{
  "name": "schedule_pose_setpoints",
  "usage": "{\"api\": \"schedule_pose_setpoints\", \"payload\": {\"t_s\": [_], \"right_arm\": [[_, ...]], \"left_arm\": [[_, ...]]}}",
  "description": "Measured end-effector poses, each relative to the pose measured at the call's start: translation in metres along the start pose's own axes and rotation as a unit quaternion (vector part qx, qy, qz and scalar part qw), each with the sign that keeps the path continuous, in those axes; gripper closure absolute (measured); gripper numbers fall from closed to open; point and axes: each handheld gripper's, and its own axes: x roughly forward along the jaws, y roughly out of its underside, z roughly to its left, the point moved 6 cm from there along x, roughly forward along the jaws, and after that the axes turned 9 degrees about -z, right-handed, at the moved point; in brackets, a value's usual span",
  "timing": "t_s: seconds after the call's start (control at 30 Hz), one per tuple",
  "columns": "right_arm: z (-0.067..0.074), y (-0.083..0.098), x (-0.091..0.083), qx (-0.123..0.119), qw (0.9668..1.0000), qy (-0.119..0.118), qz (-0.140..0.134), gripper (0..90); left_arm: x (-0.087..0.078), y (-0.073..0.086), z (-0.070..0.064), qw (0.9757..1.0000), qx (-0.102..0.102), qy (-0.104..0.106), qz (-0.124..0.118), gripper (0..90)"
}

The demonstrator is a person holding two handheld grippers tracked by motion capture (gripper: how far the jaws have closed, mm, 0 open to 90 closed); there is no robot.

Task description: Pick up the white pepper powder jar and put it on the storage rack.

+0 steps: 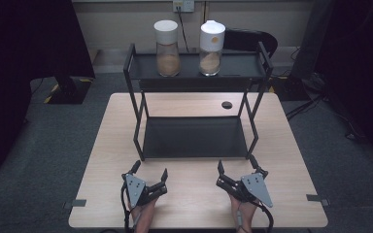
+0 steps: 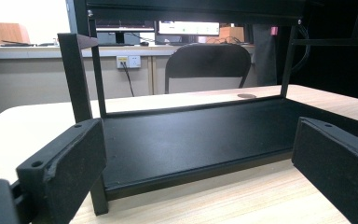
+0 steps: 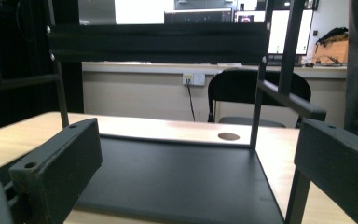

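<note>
An office or lab: monitors [image 3: 289, 30] on a counter, office chair [image 2: 208, 65], carpeted floor [image 1: 53, 141].

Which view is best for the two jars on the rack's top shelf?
High view: both jars, left and right, stand whole on the rack, white lids and brown contents clear. The gripper views look in under the top shelf, giving its dark underside and the lower shelf.

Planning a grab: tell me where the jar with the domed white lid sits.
High view: the domed-lid jar stands on the black rack's top shelf, right of the flat-lidded jar.
</note>
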Motion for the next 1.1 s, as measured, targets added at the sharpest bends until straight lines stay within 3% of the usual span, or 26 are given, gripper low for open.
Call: {"api": "schedule_pose_setpoints", "payload": {"t_s": [0.4, 0.77, 1.1], "right_arm": [[0.005, 0.023, -0.005, -0.019, 0.9995, 0.010, 0.022, 0.3], [0.003, 0.032, -0.007, -0.013, 0.9992, 0.019, 0.034, 0.3], [0.003, 0.035, -0.009, 0.000, 0.9991, 0.034, 0.024, 0.8]], "left_arm": [[0.000, 0.000, 0.000, 1.0000, 0.000, 0.000, 0.000, 2.5], [0.000, 0.000, 0.000, 1.0000, 0.000, 0.000, 0.000, 2.5], [0.000, 0.000, 0.000, 1.0000, -0.001, 0.001, 0.000, 2.5]]}}
